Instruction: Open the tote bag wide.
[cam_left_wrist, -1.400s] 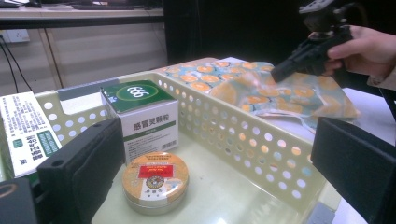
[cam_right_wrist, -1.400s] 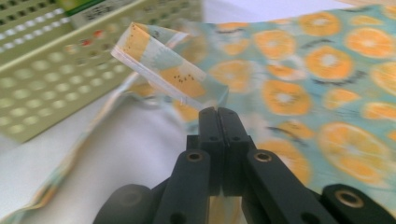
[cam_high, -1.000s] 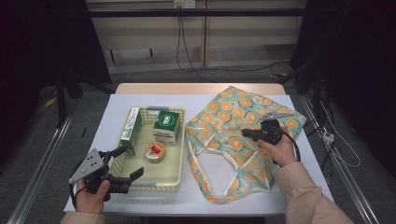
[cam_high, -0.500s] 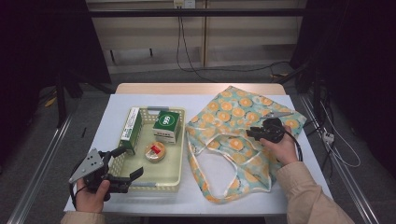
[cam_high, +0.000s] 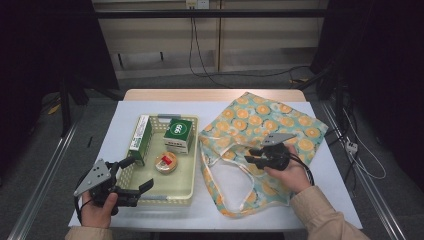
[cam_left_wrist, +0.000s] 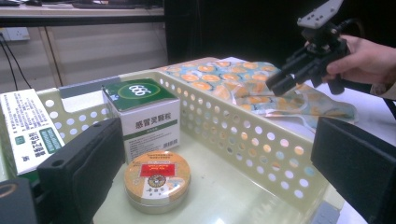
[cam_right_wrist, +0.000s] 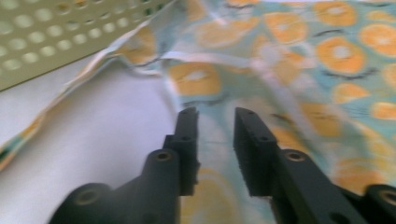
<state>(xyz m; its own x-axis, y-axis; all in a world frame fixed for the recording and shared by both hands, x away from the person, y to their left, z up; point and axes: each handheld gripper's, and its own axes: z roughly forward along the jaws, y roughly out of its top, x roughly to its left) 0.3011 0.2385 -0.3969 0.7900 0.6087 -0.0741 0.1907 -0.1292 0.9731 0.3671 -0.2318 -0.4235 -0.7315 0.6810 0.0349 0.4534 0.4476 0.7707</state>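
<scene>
A pale perforated basket (cam_high: 165, 200) holds a long green-and-white box (cam_high: 140, 137), a white box with a green top (cam_high: 178, 135) and a round orange-lidded tin (cam_high: 165, 162). My left gripper (cam_high: 140, 172) stands wide open at the basket's near left corner, its jaws either side of the tin (cam_left_wrist: 157, 179) and the white box (cam_left_wrist: 144, 116). To the right lies a tote bag (cam_high: 270, 120) printed with orange slices. My right gripper (cam_high: 251, 155) hovers low over the bag (cam_right_wrist: 327, 56), jaws a little apart with nothing between them (cam_right_wrist: 215, 121).
The white table cover (cam_high: 340, 195) shows bare strips right of the bag and left of the basket. The bag's handles loop toward the near edge (cam_high: 225, 207). Dark floor, rails and cables surround the table. The basket wall (cam_right_wrist: 70, 42) is just beyond the bag's edge.
My right gripper has moved left and toward the person, lower over the bag's middle. The left gripper and the basket's contents have stayed put.
</scene>
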